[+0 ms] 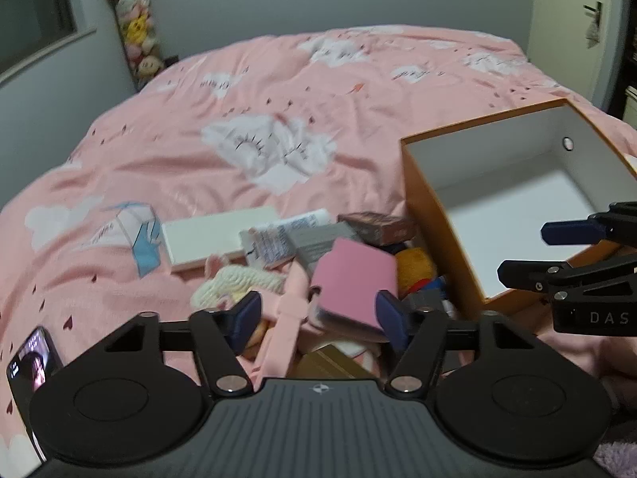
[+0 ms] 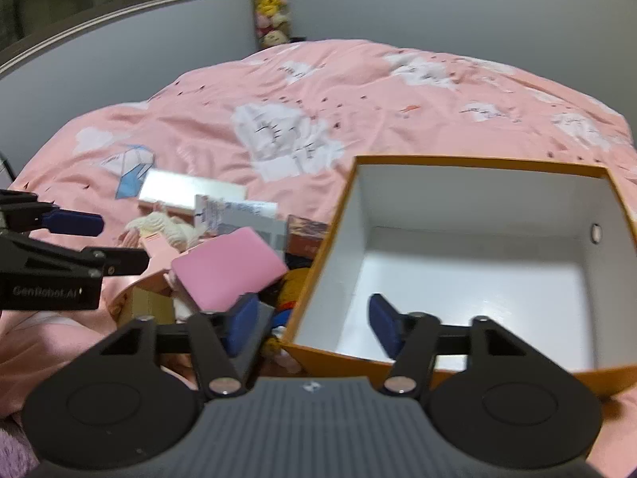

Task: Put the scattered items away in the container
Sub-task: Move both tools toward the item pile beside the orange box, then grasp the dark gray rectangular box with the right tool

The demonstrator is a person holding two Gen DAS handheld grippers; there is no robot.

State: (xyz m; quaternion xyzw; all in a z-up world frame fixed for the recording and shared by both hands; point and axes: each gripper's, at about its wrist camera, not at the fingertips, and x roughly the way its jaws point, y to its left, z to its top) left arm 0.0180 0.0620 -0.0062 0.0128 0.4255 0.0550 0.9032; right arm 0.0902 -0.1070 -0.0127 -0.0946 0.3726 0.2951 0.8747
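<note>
A heap of small items lies on the pink bedspread beside an orange box (image 1: 422,199) with a white, bare inside (image 2: 477,279). On top of the heap rests a pink flat case (image 1: 352,279) (image 2: 229,265). My left gripper (image 1: 318,318) hangs open over the heap. The pink case sits between its blue pads, close to the right pad and apart from the left one. My right gripper (image 2: 314,328) is open and straddles the box's near left corner without pressing it. Each gripper also shows in the other's view: right gripper (image 1: 525,251), left gripper (image 2: 121,242).
The heap holds a white flat box (image 1: 211,239), a printed packet (image 1: 278,239), a grey box (image 1: 322,243), a dark box (image 1: 378,227), a yellow soft toy (image 1: 416,269), a cream knitted piece (image 1: 235,283) and a pink strap (image 1: 286,318). A phone (image 1: 32,358) lies near left.
</note>
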